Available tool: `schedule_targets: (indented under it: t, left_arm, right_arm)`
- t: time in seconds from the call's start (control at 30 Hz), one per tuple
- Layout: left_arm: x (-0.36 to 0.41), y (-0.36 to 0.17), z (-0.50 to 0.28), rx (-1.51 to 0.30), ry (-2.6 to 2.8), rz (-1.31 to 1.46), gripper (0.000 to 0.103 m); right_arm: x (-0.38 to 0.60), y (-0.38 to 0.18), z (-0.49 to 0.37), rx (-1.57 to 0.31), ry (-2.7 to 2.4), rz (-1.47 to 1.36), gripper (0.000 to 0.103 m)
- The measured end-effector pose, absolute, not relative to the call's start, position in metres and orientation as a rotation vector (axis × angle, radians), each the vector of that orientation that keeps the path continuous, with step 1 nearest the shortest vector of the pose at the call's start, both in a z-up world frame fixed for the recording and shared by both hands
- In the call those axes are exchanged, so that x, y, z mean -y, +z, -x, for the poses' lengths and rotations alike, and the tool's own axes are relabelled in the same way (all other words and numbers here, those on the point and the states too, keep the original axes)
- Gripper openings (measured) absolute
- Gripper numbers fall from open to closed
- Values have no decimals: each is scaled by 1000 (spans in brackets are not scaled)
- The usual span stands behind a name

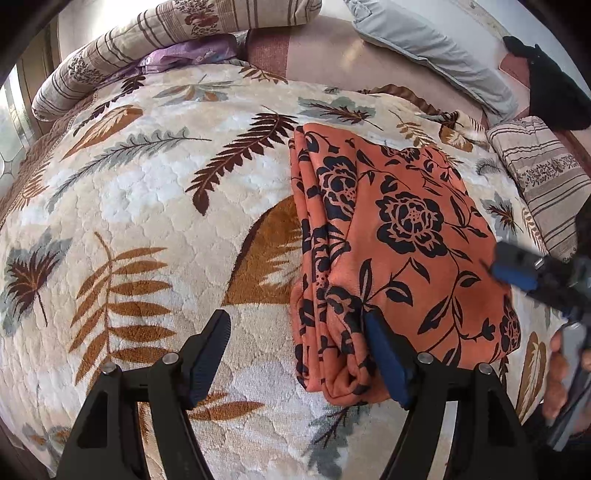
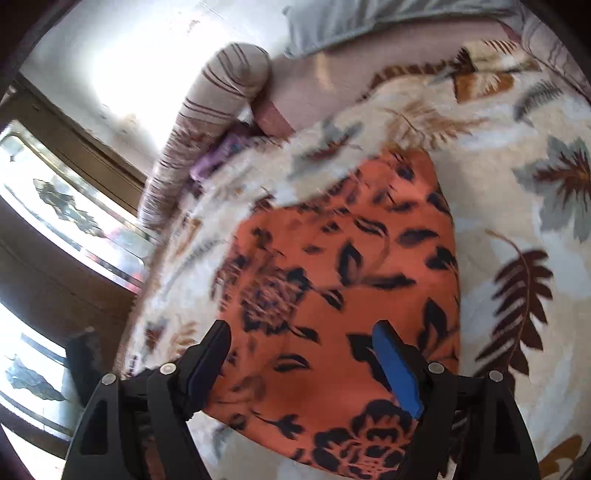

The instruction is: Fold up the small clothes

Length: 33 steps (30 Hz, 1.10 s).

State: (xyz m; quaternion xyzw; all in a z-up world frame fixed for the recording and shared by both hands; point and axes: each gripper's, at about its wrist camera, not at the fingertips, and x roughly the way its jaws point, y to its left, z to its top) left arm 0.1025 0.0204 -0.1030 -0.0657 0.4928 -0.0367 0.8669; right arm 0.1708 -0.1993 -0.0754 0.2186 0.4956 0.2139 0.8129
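Note:
An orange garment with black flowers (image 1: 399, 236) lies folded in a thick rectangle on the leaf-patterned blanket (image 1: 147, 192). My left gripper (image 1: 295, 325) is open and empty, its right finger (image 1: 388, 362) touching the garment's near left edge. My right gripper (image 1: 513, 273) shows in the left wrist view at the garment's right edge; a hand holds it. In the right wrist view the garment (image 2: 332, 280) fills the middle, blurred, and my right gripper (image 2: 301, 336) hovers over it, open and empty.
The blanket (image 2: 517, 229) covers a bed. Striped floral pillows (image 1: 166, 33) and a purple cloth (image 1: 192, 51) lie at the far left, a grey pillow (image 1: 436, 48) and another striped pillow (image 1: 543, 177) at the right. A dark cloth (image 1: 554, 88) lies far right. A window (image 2: 55, 221) is beside the bed.

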Motion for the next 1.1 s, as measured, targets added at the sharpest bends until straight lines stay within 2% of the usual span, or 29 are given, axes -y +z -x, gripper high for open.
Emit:
schedule_targets:
  t: [0.03,0.1,0.2,0.33,0.4,0.43,0.47,0.53,0.6,0.73,0.77,0.87,1.03,1.1]
  left_arm:
    - [-25,-100,-104,-1026,-92,173,76]
    - [-36,-93,-114,-1013,-126,256,76]
    - [-52,-87,-150,-1009,-153,369,76]
    - [-46,-98,-212,-1067,-181,385,76]
    - [-39,-109,-238,-1107,-199,377,60]
    - [-36,-115,-249,-1126,-212,378,36]
    - [-34,-118,-258,-1134,-206,371,29]
    - [-24,-115,-266,-1078,-178,265,28]
    - [-10,-117,-271,-1050,-160,133,28]
    - [-10,-108,-265,-1022,-108,94,40]
    - [-10,-101,-259,-1006,-88,76,50]
    - [-13,-79,-226,-946,-98,39,62]
    - [-9,-69,-178,-943,-95,-7,63]
    - [-8,-69,-164,-955,-81,7,63]
  right_arm:
    - [203,-90,-169,-1083,451,-498,81]
    - [206,-83,-162,-1013,466,-519,81]
    - [202,-82,-162,-1026,461,-491,81]
    - [203,-83,-159,-1013,472,-497,81]
    - [205,-84,-158,-1006,483,-498,81]
    - [206,-85,-158,-1003,489,-497,81]
    - [206,-85,-157,-1001,495,-497,81]
    - [206,-86,-158,-997,508,-487,81]
    - [206,-87,-157,-991,519,-484,81]
    - [201,-85,-157,-993,510,-451,81]
    - [201,-82,-157,-999,504,-452,81]
    - [206,-68,-154,-966,510,-511,81]
    - [214,-65,-174,-954,508,-609,83]
    - [219,-90,-191,-1059,418,-636,84]
